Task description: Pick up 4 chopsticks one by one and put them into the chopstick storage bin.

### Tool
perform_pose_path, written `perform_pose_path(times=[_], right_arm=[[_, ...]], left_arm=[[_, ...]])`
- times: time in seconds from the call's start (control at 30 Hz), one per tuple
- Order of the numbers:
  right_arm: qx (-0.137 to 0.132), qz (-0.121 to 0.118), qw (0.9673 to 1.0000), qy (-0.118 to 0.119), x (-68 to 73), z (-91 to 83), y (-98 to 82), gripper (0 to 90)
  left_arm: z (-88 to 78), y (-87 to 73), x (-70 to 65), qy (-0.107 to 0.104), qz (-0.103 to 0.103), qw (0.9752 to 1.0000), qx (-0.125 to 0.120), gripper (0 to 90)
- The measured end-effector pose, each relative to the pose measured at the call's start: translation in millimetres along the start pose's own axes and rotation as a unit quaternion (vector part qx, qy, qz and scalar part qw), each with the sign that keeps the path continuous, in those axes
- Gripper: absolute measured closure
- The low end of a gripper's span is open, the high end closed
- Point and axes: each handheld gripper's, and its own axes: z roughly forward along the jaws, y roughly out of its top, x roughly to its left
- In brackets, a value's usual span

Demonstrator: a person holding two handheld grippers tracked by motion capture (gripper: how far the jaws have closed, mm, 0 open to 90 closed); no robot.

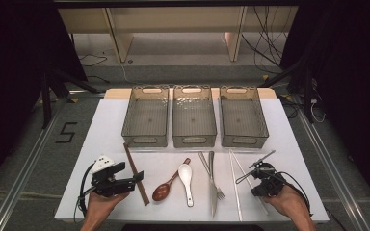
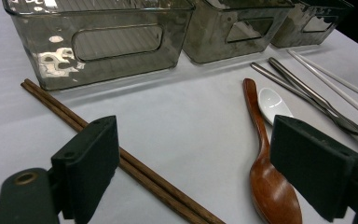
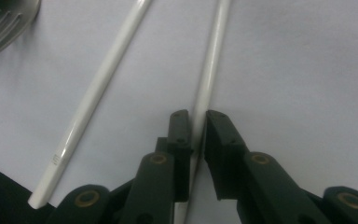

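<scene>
Two white chopsticks (image 1: 235, 185) lie on the white table at the right. My right gripper (image 1: 250, 174) is low over them; in the right gripper view its jaws (image 3: 196, 116) are shut on one white chopstick (image 3: 209, 70), which still rests on the table. The other white chopstick (image 3: 100, 84) lies loose to its left. My left gripper (image 1: 127, 173) hovers open at the front left, beside a pair of brown chopsticks (image 1: 134, 168). In the left gripper view nothing is between its pads (image 2: 88, 163), and the brown chopsticks (image 2: 74, 119) run under the left one.
Three empty smoky plastic bins (image 1: 145, 118) (image 1: 194, 118) (image 1: 243, 118) stand in a row at the back. A wooden spoon (image 1: 164, 190), a white ceramic spoon (image 1: 186, 178) and a metal fork and knife (image 1: 213, 178) lie mid-table. A fork's tines (image 3: 0, 23) sit near the right gripper.
</scene>
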Motion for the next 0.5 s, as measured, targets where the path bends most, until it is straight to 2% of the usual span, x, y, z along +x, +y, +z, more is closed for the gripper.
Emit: perform_pose_path(times=[0.3, 0.5], right_arm=[[0.008, 0.007, 0.9999, -0.01, -12.0, -2.3, -3.7, 84.6], [0.009, -0.004, 0.9999, -0.014, -12.2, -4.1, -5.2, 84.9]], left_arm=[[0.1, 0.2, -0.1, 0.0, 0.001, 1.0, 0.001, 15.6], [0.2, 0.4, -0.4, 0.0, 0.002, 1.0, 0.002, 15.6]])
